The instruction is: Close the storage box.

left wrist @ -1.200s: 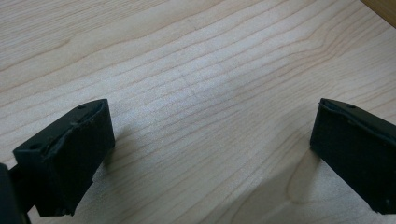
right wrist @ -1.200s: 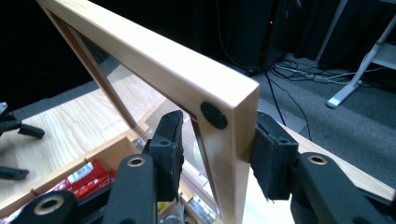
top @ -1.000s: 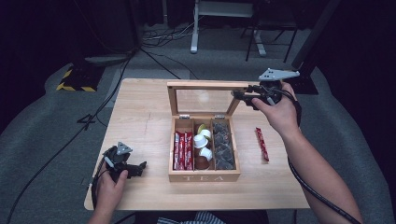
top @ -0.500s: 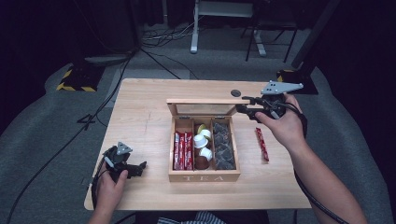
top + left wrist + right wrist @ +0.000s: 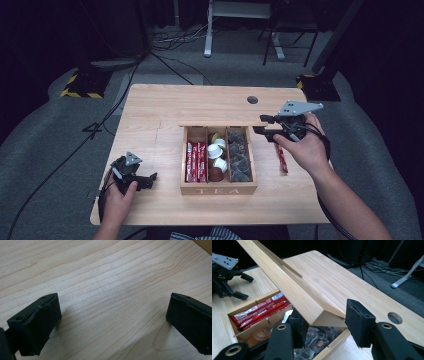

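A wooden tea box (image 5: 219, 189) stands mid-table, and its lid (image 5: 220, 124) hangs half lowered, edge-on in the high view. My right gripper (image 5: 261, 125) is at the lid's right corner. In the right gripper view that lid corner (image 5: 317, 312) lies between the jaws of my right gripper (image 5: 327, 325), which have just been opening. One pad is under the lid; the other stands off its top face. Inside are red sachets (image 5: 195, 161), white cups (image 5: 216, 150) and dark tea bags (image 5: 239, 159). My left gripper (image 5: 149, 181) rests open on the table front left, its jaws (image 5: 112, 322) wide over bare wood.
One red sachet (image 5: 281, 159) lies on the table just right of the box, under my right hand. A round cable hole (image 5: 252, 99) sits near the table's far edge. Cables and stand legs cover the dark floor behind.
The lid has swung down from upright to a low tilt over the box. My right gripper has come toward me and lower with it. The left gripper stayed put.
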Action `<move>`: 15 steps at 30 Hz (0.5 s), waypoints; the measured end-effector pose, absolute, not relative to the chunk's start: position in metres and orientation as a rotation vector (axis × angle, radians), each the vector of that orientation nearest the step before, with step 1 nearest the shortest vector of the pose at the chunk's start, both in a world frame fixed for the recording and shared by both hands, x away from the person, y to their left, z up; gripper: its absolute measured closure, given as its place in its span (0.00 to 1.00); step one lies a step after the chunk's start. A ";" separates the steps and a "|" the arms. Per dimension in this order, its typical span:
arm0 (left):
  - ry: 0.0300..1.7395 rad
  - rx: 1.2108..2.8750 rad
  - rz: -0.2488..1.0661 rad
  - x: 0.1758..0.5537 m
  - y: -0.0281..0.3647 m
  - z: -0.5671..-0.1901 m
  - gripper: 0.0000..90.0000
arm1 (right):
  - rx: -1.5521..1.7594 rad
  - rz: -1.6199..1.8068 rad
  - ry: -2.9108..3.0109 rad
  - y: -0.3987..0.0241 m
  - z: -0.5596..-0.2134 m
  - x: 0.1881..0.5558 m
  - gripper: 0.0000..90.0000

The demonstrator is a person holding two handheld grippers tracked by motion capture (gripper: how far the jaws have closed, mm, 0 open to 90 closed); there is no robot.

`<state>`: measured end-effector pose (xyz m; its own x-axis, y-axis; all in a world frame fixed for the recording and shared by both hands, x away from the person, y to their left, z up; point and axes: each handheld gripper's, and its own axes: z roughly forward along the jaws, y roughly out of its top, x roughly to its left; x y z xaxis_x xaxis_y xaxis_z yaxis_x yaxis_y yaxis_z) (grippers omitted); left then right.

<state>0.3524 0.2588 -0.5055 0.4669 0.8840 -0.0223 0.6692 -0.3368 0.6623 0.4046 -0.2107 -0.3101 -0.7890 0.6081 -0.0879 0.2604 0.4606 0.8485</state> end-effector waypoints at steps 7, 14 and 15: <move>1.284 2.110 0.461 0.352 0.259 -0.506 0.00 | 0.708 1.241 2.336 -0.211 -0.322 0.390 0.58; 1.293 2.108 0.468 0.353 0.258 -0.506 0.00 | 0.673 1.210 2.321 -0.210 -0.333 0.376 0.57; 1.294 2.106 0.467 0.353 0.258 -0.506 0.00 | 0.668 1.208 2.319 -0.210 -0.335 0.374 0.57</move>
